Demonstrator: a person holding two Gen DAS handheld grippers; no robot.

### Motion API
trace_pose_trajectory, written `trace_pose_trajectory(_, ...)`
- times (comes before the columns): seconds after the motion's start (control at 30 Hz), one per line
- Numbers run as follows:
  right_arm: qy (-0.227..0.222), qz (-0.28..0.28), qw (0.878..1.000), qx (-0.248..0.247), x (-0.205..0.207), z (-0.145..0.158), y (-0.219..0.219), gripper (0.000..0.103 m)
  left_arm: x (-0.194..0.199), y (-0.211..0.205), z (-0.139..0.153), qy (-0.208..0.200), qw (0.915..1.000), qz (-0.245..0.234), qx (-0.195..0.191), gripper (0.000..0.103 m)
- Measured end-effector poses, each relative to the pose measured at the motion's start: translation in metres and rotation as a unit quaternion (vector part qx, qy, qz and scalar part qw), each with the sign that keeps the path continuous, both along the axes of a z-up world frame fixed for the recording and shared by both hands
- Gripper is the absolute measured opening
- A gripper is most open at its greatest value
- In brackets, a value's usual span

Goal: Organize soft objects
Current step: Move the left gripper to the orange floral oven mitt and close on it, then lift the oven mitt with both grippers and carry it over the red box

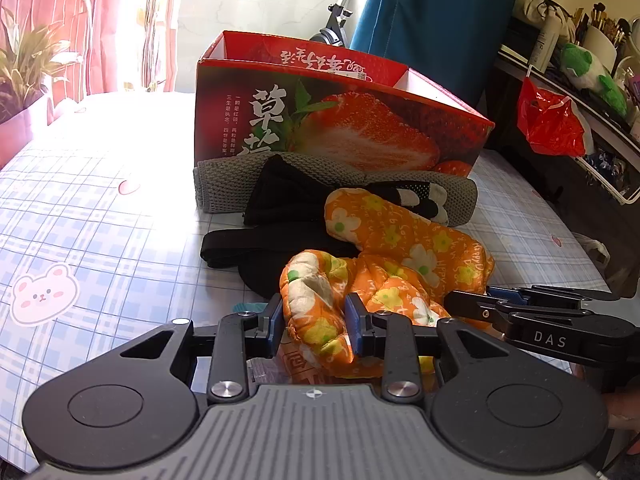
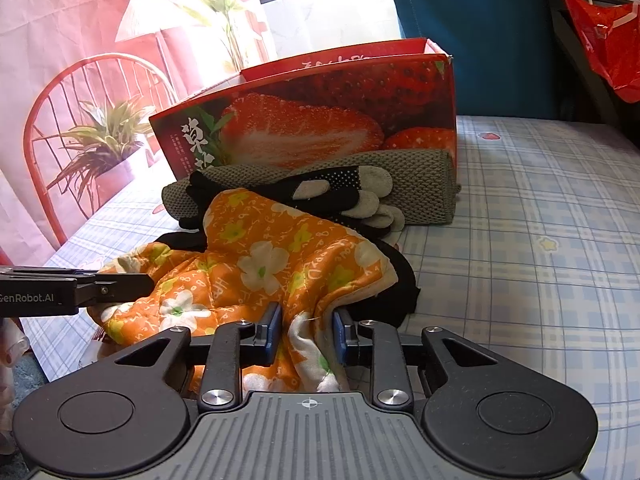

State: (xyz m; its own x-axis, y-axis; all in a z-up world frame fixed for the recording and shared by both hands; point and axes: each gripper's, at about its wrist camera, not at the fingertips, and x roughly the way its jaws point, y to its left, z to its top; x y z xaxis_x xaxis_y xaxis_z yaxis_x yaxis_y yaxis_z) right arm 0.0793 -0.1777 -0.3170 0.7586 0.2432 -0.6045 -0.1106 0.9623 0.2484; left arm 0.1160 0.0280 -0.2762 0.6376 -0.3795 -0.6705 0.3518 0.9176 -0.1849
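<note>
An orange flowered quilted cloth (image 1: 404, 256) lies near the table's front edge, on top of black fabric (image 1: 240, 246). My left gripper (image 1: 314, 322) is shut on its left end. My right gripper (image 2: 306, 330) is shut on its right end (image 2: 280, 272). Behind it lie a black glove with grey fingertips (image 2: 344, 196) and a rolled grey knit cloth (image 2: 420, 188). A red strawberry cardboard box (image 1: 340, 120) stands open behind them; it also shows in the right wrist view (image 2: 320, 120).
The table has a blue checked cover (image 1: 100, 220) with cartoon prints. A red chair (image 2: 80, 92) and a potted plant (image 2: 104, 136) stand at the far left. A red plastic bag (image 1: 548, 120) hangs at the right by a cluttered shelf.
</note>
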Motion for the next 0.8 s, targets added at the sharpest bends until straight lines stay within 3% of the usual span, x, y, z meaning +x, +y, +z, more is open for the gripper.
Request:
trace_pose_trajectory(0.2,-0.013,0.004,1.000,0.000,-0.003,0.003,0.001,0.017,0.001,0.000,0.001,0.003,1.0000,0.001,0.000,0.033)
trace_pose_trajectory(0.33,-0.038,0.005,0.999,0.002,-0.006,0.015,-0.002,0.016,-0.001,-0.007,0.012,-0.024,0.9995,-0.012,0.018,0.023)
trace_pose_trajectory(0.57,-0.109,0.019,0.994,-0.015,0.003,0.063,-0.009,0.016,0.013,-0.011,0.065,-0.086,0.9959,-0.029,0.002,0.022)
trace_pose_trajectory(0.8,-0.168,0.032,0.984,-0.044,0.052,0.127,-0.017,0.016,0.059,-0.015,0.122,-0.126,0.9915,-0.019,-0.025,0.021)
